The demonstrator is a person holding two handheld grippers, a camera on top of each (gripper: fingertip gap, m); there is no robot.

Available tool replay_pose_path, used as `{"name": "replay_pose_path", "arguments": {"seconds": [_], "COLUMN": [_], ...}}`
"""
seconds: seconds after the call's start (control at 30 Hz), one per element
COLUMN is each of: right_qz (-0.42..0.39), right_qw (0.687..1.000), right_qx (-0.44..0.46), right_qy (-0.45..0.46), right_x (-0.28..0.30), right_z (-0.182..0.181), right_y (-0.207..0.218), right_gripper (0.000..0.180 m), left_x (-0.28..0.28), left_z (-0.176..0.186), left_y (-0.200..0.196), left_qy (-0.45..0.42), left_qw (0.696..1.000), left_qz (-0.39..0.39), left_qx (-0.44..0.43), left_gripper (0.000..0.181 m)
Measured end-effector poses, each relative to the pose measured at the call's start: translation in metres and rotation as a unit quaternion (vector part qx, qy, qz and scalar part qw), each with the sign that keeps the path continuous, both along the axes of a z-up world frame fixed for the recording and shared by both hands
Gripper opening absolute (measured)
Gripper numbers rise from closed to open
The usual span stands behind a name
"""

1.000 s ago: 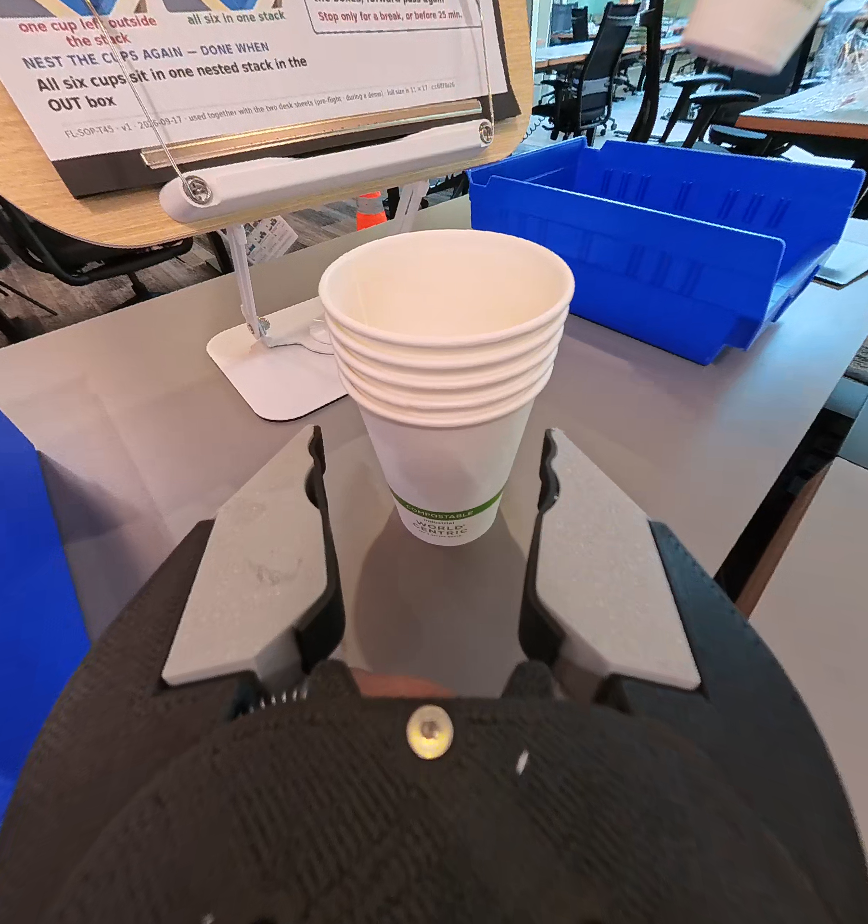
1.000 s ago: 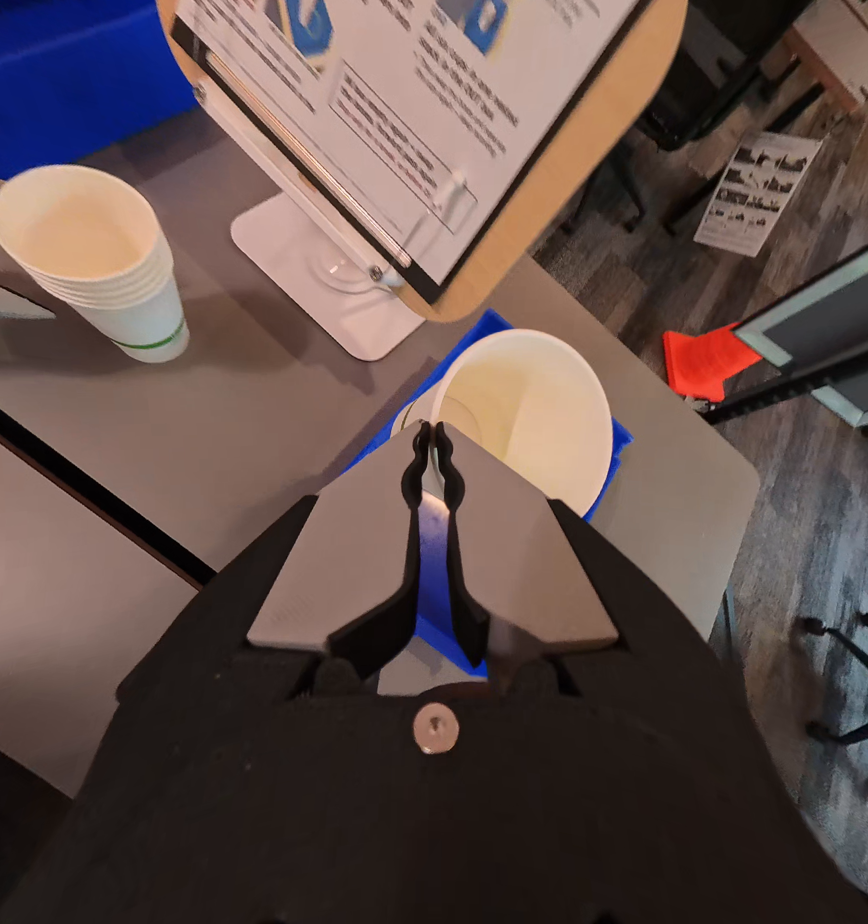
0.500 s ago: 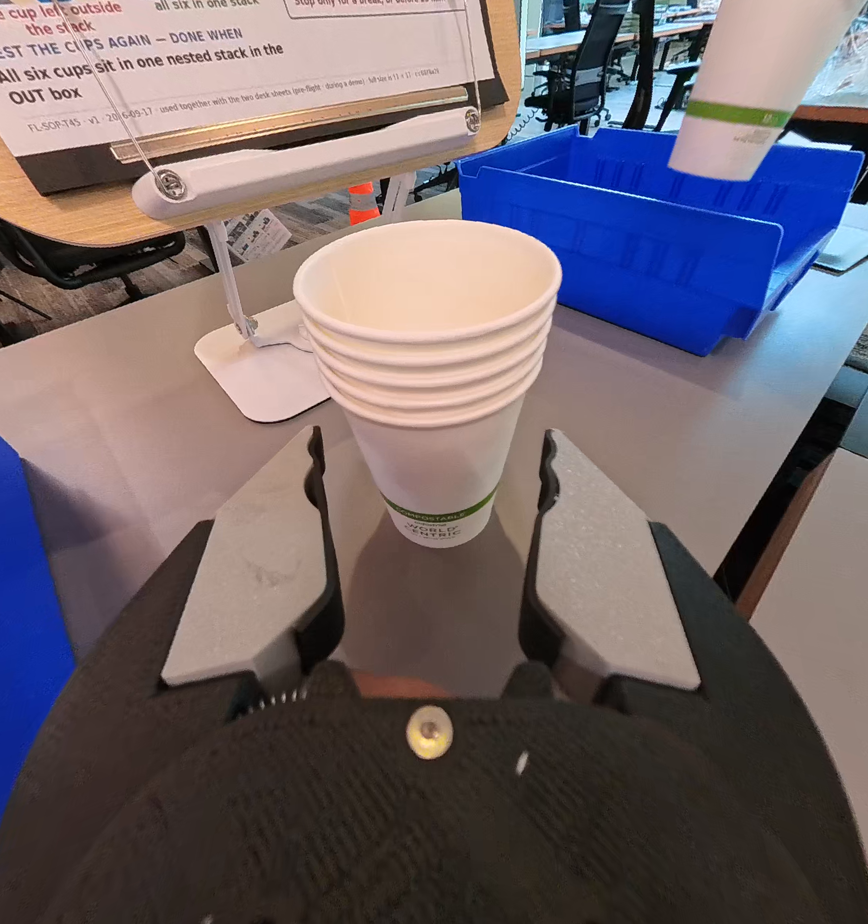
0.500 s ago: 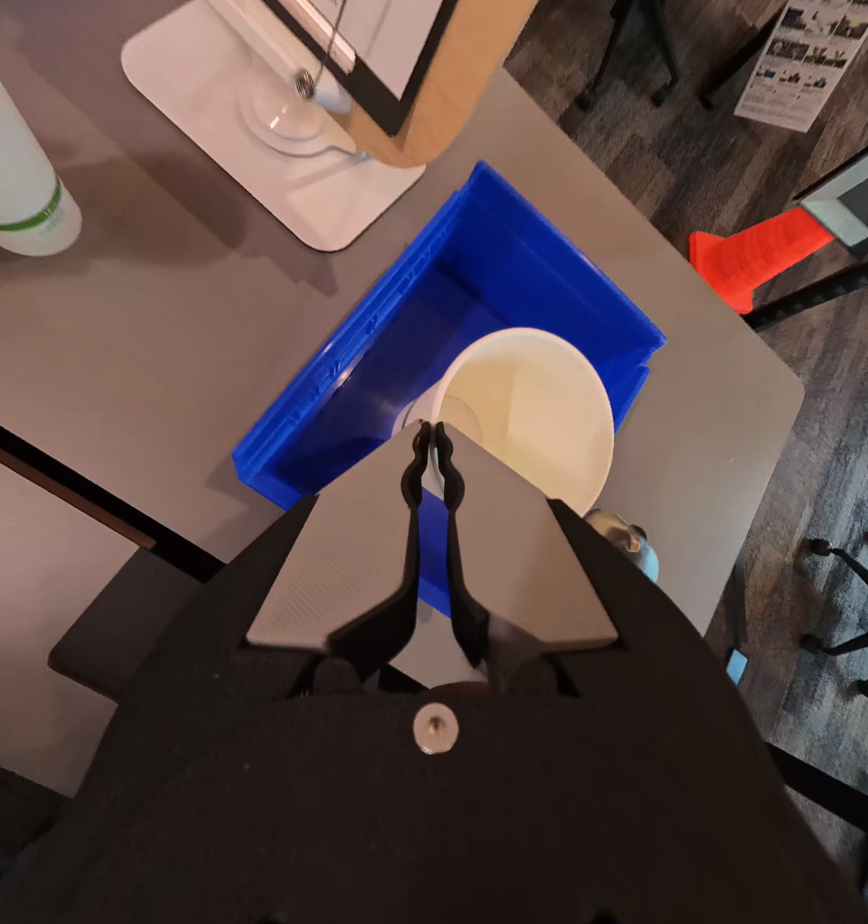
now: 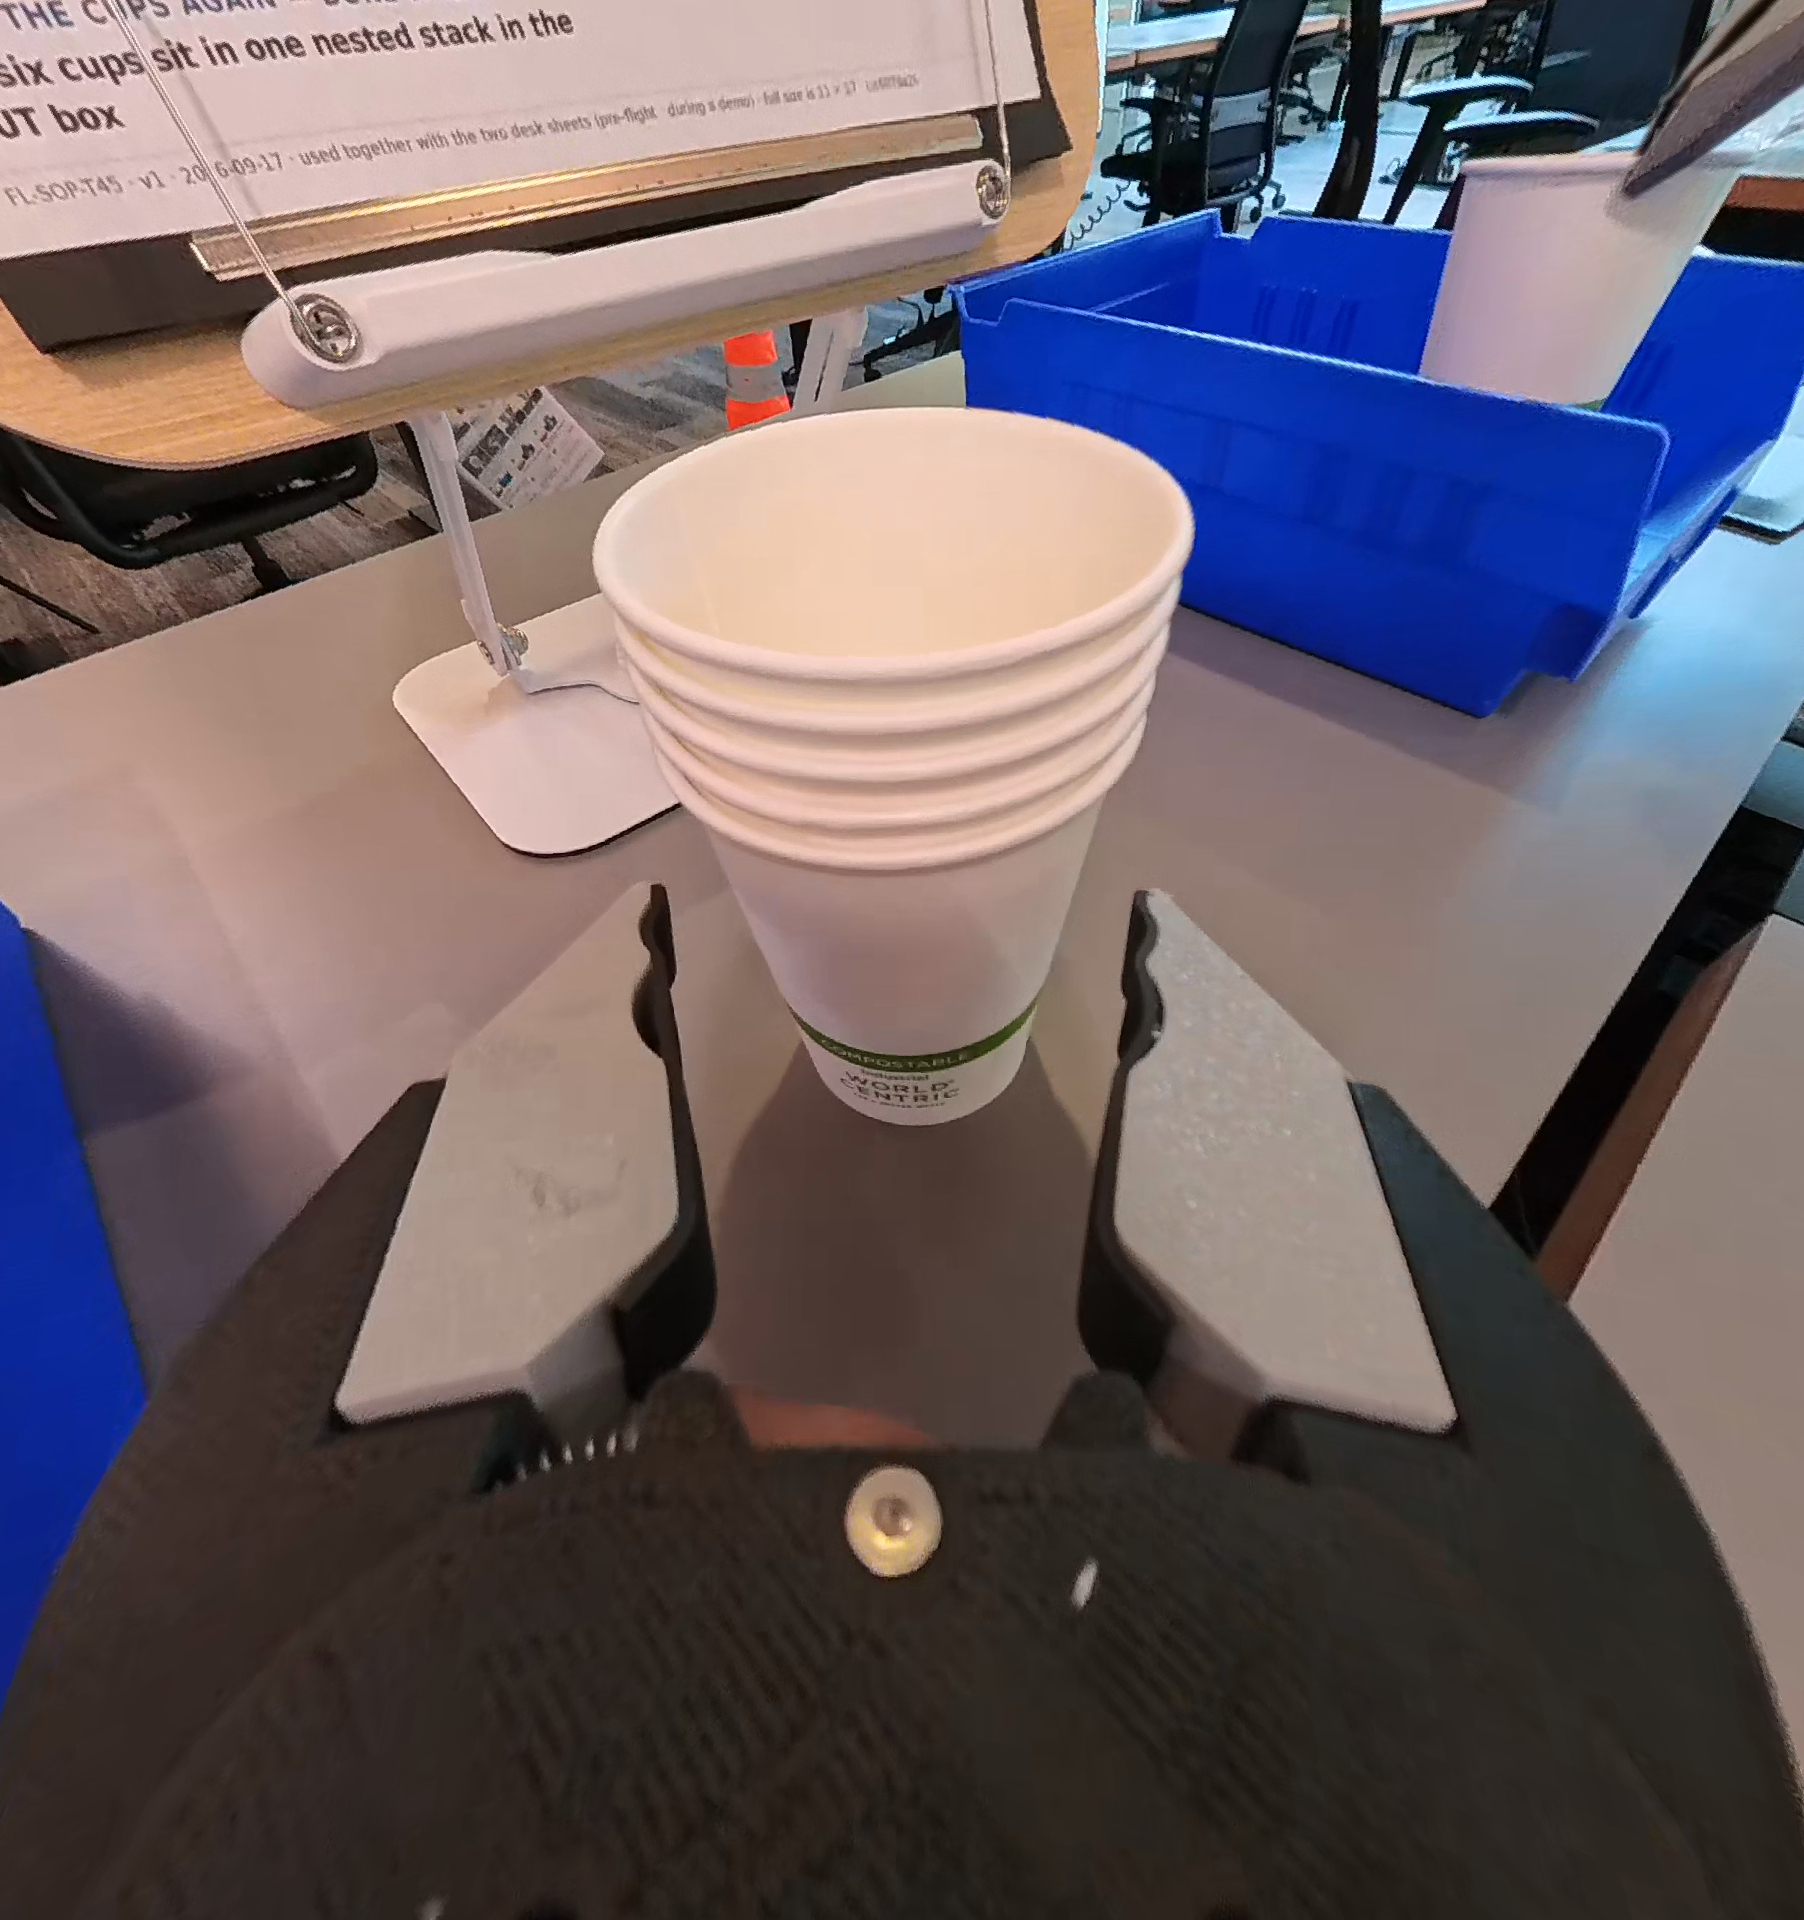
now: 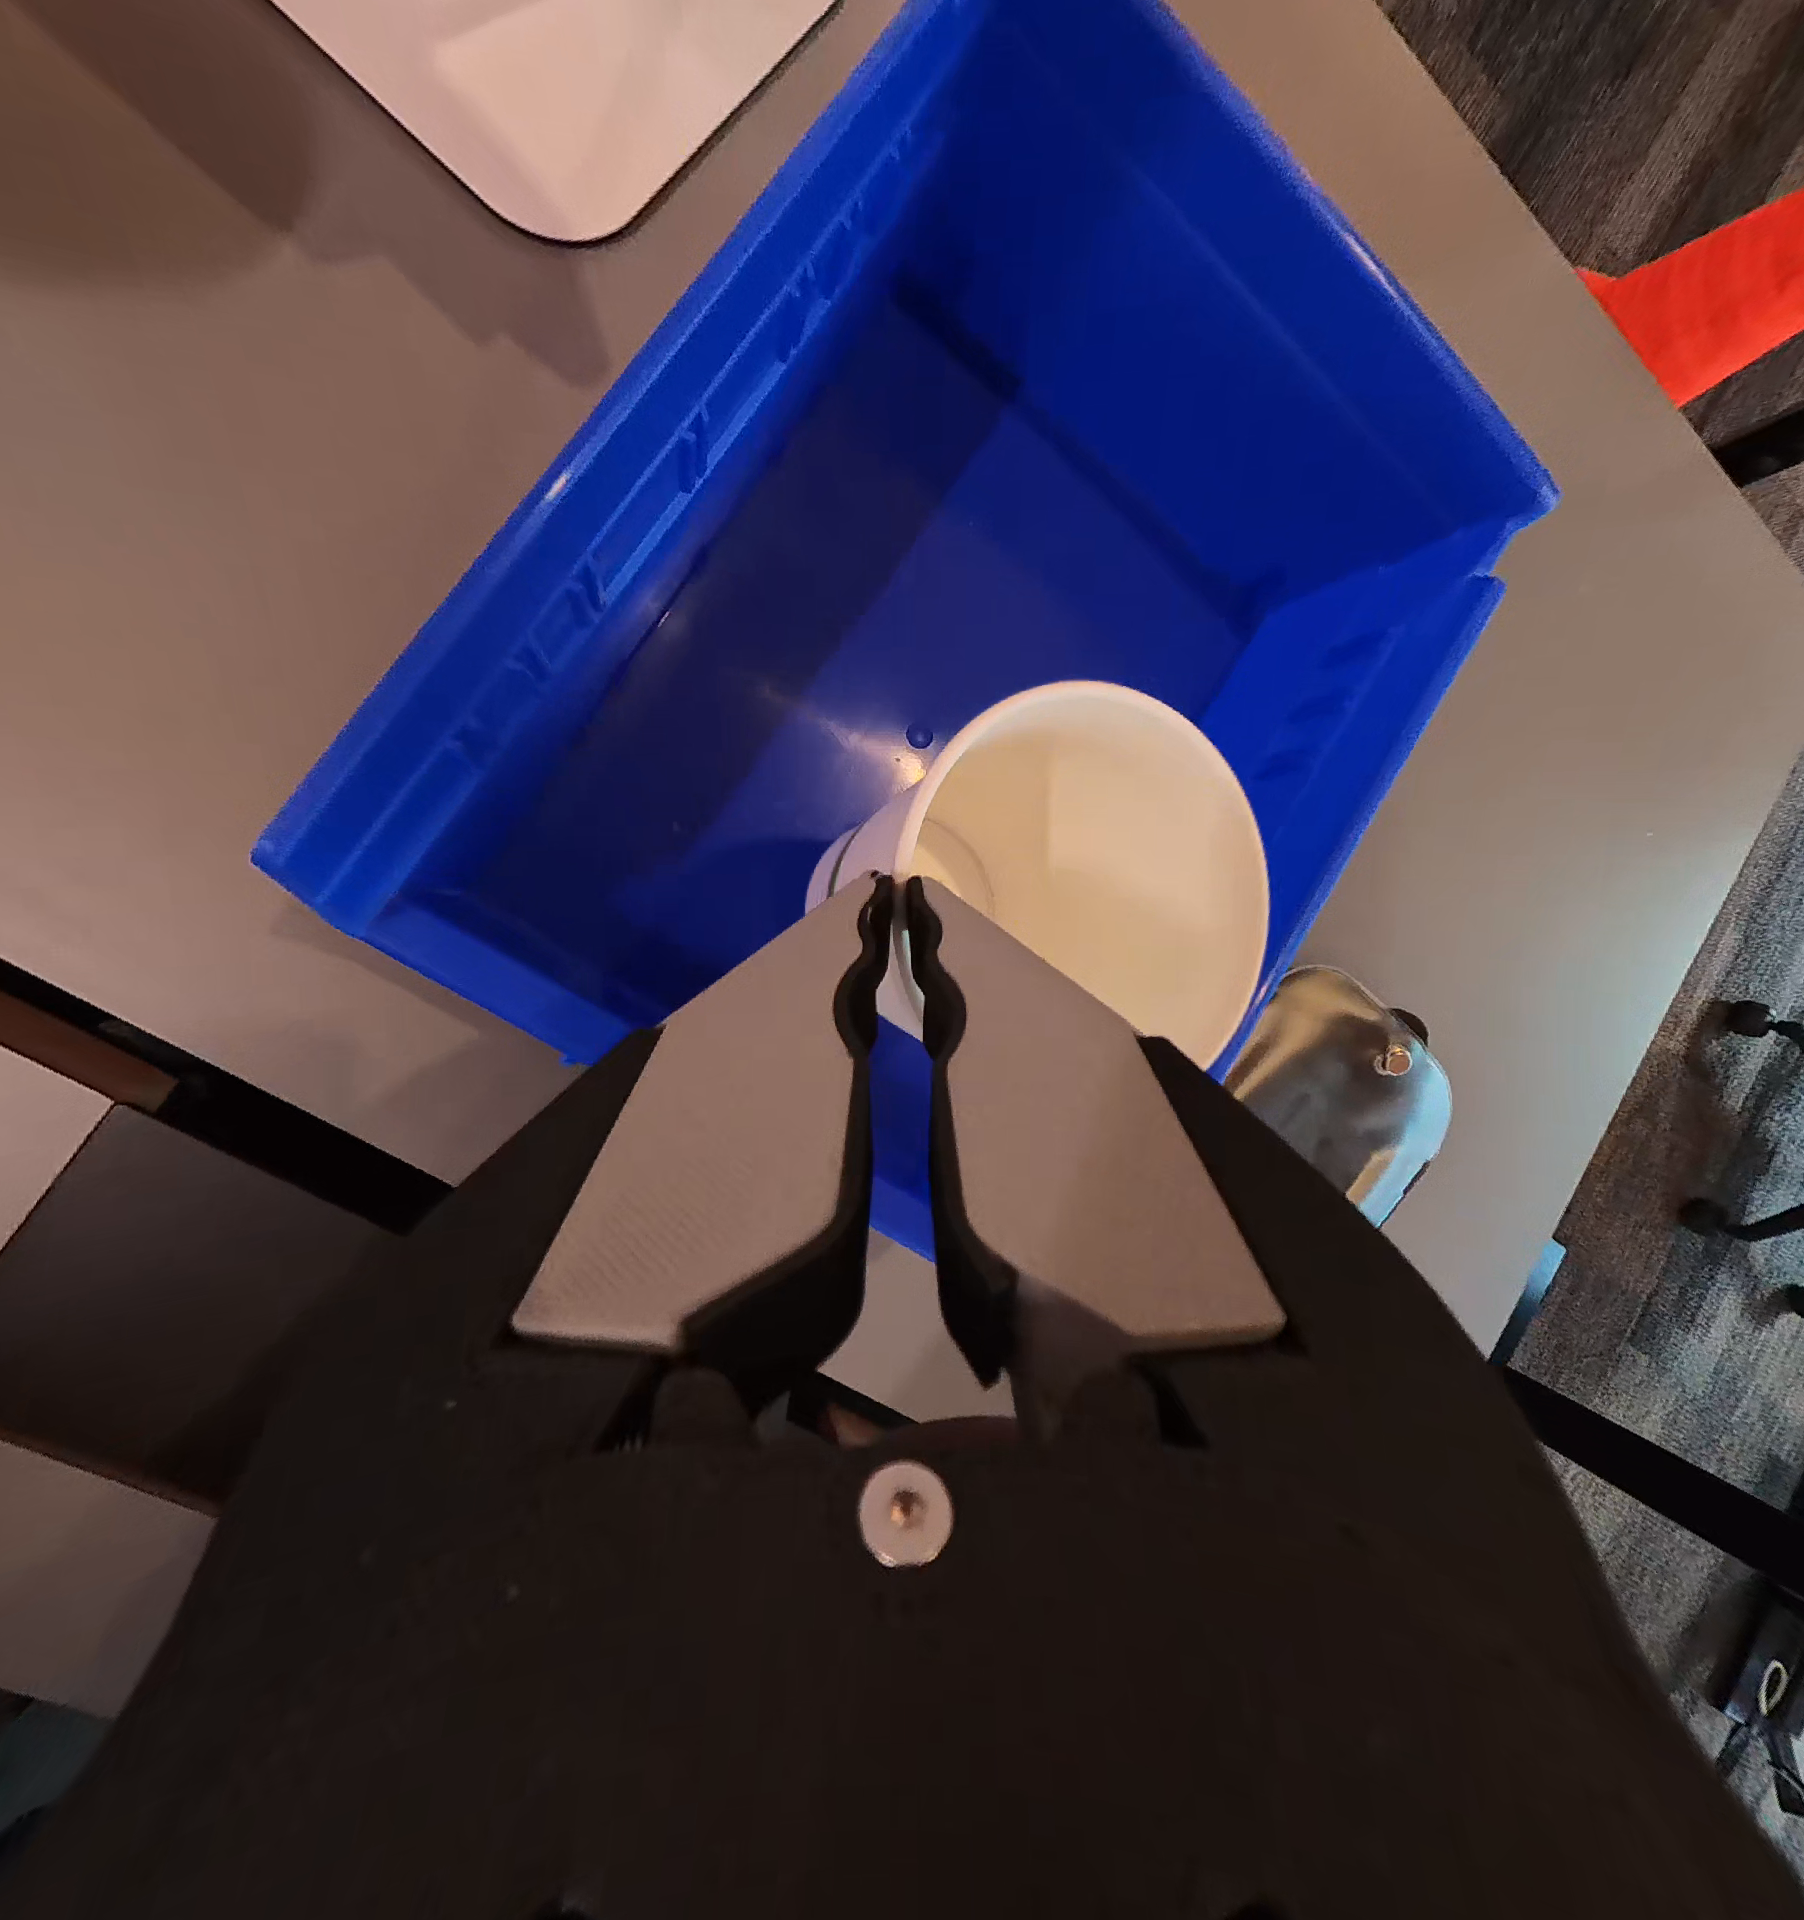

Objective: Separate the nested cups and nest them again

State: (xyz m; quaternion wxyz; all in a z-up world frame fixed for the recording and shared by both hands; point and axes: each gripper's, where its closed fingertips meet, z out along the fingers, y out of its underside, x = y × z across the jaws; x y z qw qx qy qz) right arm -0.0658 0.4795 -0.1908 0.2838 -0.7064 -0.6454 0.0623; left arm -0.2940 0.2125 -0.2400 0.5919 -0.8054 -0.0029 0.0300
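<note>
In the left wrist view, the left tool point(image 5: 893, 940) hangs just above the grey desk point(image 5: 254, 831) with its two fingers spread wide and nothing between them. A stack of cups point(image 5: 893, 727) stands upright on the desk just ahead of the fingertips, centred on the gap but touching neither finger; five white rims show one above another, and the bottom cup carries a green band near its base. Behind the stack to the left, a document stand point(image 5: 534, 758) rests on its flat white base and holds a printed sheet on a wooden board. To the right, farther back, a blue bin point(image 5: 1293, 488) sits on the desk, and a single white cup point(image 5: 1563, 281) stands upright inside it, with part of the other tool showing at its rim in the top corner.

In the right wrist view, looking steeply down, the right tool point(image 6: 896, 883) is clenched on the near rim of the single cup point(image 6: 1095, 852), one finger outside the wall and one inside. The cup is within the blue bin point(image 6: 669, 499), close to its near right wall; whether its base touches the bin floor cannot be told. An orange cone point(image 6: 1729, 281) lies on the carpet beyond the desk edge.
</note>
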Motion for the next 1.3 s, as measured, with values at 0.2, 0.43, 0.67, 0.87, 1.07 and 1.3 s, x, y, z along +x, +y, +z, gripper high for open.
{"name": "replay_pose_path", "arguments": {"seconds": [0.2, 0.43, 0.67, 0.87, 1.07, 1.3], "right_qz": [-0.001, -0.004, -0.004, -0.005, -0.005, -0.002], "right_qw": [1.000, 1.000, 1.000, 1.000, 1.000, 1.000], "right_qx": [-0.005, -0.009, -0.008, -0.007, -0.004, 0.001], "right_qy": [-0.007, -0.016, -0.014, -0.015, -0.014, -0.010], "right_x": [0.004, 0.007, 0.006, 0.006, 0.005, 0.004], "right_z": [-0.009, -0.020, -0.019, -0.018, -0.016, -0.011], "right_y": [0.004, 0.008, 0.007, 0.006, 0.006, 0.004], "right_gripper": [0.000, 0.000, 0.000, 0.000, 0.001, 0.000], "left_x": [-0.001, -0.001, -0.002, -0.001, -0.001, -0.002], "left_z": [-0.002, -0.004, -0.003, -0.001, -0.002, -0.003], "left_y": [0.001, 0.001, 0.001, 0.001, 0.001, 0.001], "left_qy": [0.003, 0.004, 0.003, 0.002, 0.002, 0.001], "left_qw": [1.000, 1.000, 1.000, 1.000, 1.000, 1.000], "left_qz": [0.003, 0.003, 0.003, 0.002, 0.001, 0.003], "left_qx": [-0.004, -0.007, -0.005, -0.003, -0.005, -0.005], "left_gripper": [0.085, 0.085, 0.085, 0.085, 0.085, 0.085]}}
